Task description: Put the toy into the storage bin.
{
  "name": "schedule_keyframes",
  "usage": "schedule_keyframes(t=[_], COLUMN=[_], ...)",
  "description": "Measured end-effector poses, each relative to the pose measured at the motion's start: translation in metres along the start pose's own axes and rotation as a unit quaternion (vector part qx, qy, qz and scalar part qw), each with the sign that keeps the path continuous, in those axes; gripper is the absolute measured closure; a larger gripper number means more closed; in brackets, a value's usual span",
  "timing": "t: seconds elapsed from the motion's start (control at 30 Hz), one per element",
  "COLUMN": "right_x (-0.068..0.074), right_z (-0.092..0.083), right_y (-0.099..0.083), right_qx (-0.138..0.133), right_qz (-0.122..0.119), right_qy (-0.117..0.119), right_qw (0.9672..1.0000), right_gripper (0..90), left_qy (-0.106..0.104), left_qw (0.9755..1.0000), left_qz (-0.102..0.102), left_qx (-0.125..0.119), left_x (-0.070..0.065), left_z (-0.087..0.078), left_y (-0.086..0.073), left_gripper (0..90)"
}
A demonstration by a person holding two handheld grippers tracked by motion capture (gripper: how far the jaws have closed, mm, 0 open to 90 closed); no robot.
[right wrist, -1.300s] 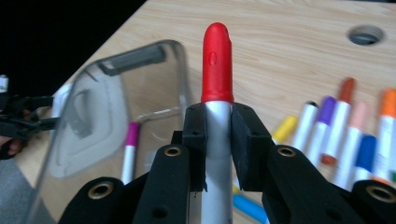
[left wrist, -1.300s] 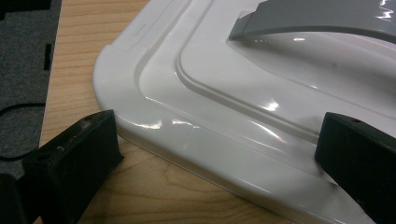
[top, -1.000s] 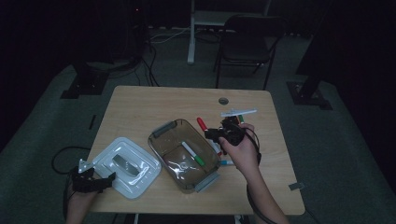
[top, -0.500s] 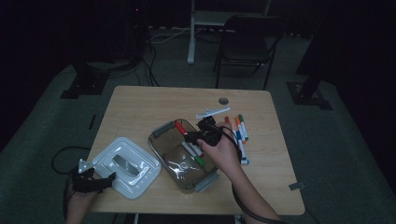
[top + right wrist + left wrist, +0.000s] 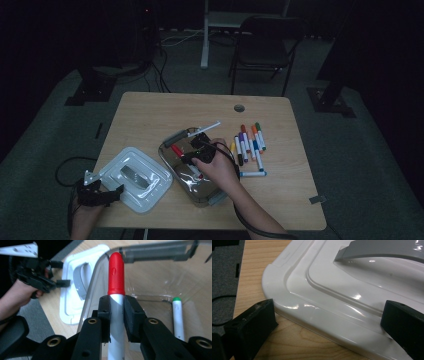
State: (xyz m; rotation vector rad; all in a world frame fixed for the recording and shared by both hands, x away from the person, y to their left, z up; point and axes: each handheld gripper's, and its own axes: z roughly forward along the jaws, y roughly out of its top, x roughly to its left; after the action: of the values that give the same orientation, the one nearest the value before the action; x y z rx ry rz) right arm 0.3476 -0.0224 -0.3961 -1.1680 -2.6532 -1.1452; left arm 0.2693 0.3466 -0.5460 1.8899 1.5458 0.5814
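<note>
one clear bin (image 5: 212, 196), one white lid (image 5: 137, 177), about nine loose markers (image 5: 248, 145), one chair (image 5: 265, 45).

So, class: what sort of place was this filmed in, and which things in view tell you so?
Probably a darkened lab or studio set up for recording: a lone wooden table on carpet, black equipment stands with cables along the floor, and a folding chair behind.

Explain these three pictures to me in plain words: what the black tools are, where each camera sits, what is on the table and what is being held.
A person holds a black two-jaw gripper in each hand. The high view looks down on a wooden table; the other two cameras ride on the grippers and look along their jaws.

On the table lie a white lid, a clear plastic box and a row of coloured markers.

The right gripper is shut on a red-capped marker over the box, where a green-capped marker lies. The left gripper is open at the lid's edge.
</note>
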Motion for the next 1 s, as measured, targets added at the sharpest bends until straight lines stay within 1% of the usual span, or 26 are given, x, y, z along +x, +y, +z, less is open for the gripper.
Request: schedule_keyframes(t=[0.03,0.07,0.23,0.33,0.5,0.6,0.67,0.73,0.8,0.83,0.97,1.0], right_x=[0.0,0.0,0.0,0.0,-0.004,-0.008,-0.009,-0.009,-0.01,-0.01,-0.013,-0.013], right_z=[0.003,0.007,0.024,0.033,0.046,0.054,0.06,0.066,0.071,0.074,0.085,0.088], right_y=[0.0,0.0,0.002,0.002,0.002,0.003,0.002,0.001,0.0,0.0,-0.001,-0.001], right_qx=[0.004,0.01,0.038,0.054,0.082,0.102,0.117,0.131,0.144,0.148,0.164,0.174], right_qz=[0.002,0.001,0.003,0.004,0.01,0.015,0.013,0.014,0.011,0.012,0.016,0.014], right_qy=[0.005,0.005,0.001,0.0,0.008,0.011,0.007,0.011,0.004,0.006,-0.004,-0.009], right_qw=[1.0,0.9999,0.9993,0.9985,0.9965,0.9947,0.993,0.9912,0.9894,0.9889,0.9863,0.9846], right_gripper=[76.8,76.8,76.7,76.7,76.7,76.8,76.7,76.7,76.7,76.7,76.7,76.7], left_qy=[-0.001,-0.002,-0.002,-0.002,-0.002,-0.002,-0.002,-0.002,-0.002,-0.002,-0.002,-0.002], left_qw=[1.0,1.0,1.0,1.0,1.0,1.0,1.0,1.0,1.0,1.0,1.0,1.0], left_qz=[0.001,0.001,0.001,0.001,0.0,0.002,0.002,0.001,0.001,0.001,0.001,0.001], left_qx=[0.0,0.0,0.0,0.0,0.0,0.0,0.001,0.001,0.001,0.001,0.001,0.001], left_x=[0.0,0.0,0.0,0.0,0.0,0.0,0.0,0.0,0.0,0.0,0.0,0.0], left_z=[0.0,0.0,0.0,0.0,0.0,0.0,0.0,0.0,0.0,0.0,0.0,0.0], left_y=[0.0,0.0,0.0,0.0,0.0,0.0,0.0,0.0,0.0,0.0,0.0,0.0], left_gripper=[0.5,0.5,0.4,0.5,0.5,0.5,0.5,0.5,0.5,0.5,0.5,0.5])
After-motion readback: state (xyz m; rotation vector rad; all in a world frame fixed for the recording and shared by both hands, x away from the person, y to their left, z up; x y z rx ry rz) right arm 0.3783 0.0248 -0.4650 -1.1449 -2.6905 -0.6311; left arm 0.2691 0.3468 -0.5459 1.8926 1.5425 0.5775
